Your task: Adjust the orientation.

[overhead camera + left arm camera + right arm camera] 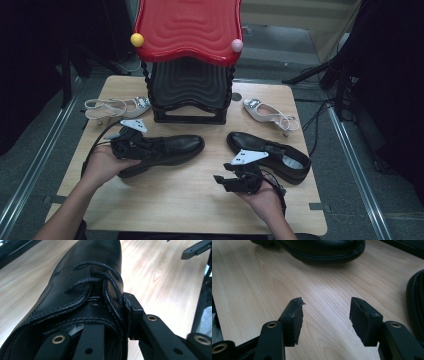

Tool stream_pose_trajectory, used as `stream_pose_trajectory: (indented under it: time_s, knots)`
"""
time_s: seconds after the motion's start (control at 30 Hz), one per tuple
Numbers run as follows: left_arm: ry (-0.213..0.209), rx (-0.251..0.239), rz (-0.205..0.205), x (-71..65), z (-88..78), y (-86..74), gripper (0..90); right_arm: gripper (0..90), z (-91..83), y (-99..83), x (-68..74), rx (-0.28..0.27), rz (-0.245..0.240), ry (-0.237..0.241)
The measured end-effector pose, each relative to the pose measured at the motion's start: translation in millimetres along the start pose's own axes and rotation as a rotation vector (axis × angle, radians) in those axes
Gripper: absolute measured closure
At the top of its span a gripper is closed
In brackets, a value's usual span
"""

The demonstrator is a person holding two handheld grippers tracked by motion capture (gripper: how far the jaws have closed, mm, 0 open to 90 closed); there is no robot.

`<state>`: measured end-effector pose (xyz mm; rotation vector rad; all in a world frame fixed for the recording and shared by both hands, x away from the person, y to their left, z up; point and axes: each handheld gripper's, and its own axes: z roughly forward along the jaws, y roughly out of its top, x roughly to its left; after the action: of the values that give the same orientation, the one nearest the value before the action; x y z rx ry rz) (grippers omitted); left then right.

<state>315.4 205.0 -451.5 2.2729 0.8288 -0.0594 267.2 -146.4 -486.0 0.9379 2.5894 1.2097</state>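
We have the left gripper [131, 145] clamped on the collar of the left black lace-up shoe [167, 150], 1 jaw inside, at the table's [175, 200] left-centre. Our right gripper [231, 179] hovers, jaws apart and empty. Next, likely lift it toward the shoe rack [189, 92], keeping the grip firm.

The right gripper [325, 315] hangs open over the wooden table [252, 287], facing a black shoe [317, 248].
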Motion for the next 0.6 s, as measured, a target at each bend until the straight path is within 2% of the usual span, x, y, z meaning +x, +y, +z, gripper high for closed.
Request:
stream_pose_trajectory:
  time_s: [0.1, 0.23, 0.27, 0.33, 0.43, 0.5, 0.6]
  knots:
    - [-0.004, 0.004, 0.026, -12.4, 10.9, 7.0, 79.8, 44.5, -3.6, -2.8, -0.3, -0.005, 0.014, -0.014]
    - [-0.015, -0.009, 0.031, -21.0, 17.4, 10.4, 79.9, 44.5, -5.5, -4.4, -0.9, -0.012, 0.021, -0.020]
    - [-0.029, -0.008, 0.027, -23.8, 20.2, 11.5, 79.9, 44.5, -6.0, -4.9, -1.1, -0.013, 0.023, -0.022]
    - [-0.030, -0.013, 0.015, -31.9, 30.6, 13.7, 79.1, 44.5, -6.7, -5.6, -1.0, -0.016, 0.027, -0.024]
    - [-0.031, -0.010, 0.009, -36.4, 37.4, 14.1, 78.6, 44.5, -6.4, -5.5, -1.2, -0.019, 0.030, -0.025]
    - [-0.024, 0.004, 0.012, -42.5, 47.6, 13.9, 78.6, 44.5, -5.4, -5.0, -1.2, -0.017, 0.035, -0.024]
    - [-0.023, 0.013, 0.019, -43.9, 52.9, 13.1, 77.7, 44.5, -3.3, -4.3, -2.3, -0.016, 0.033, -0.024]
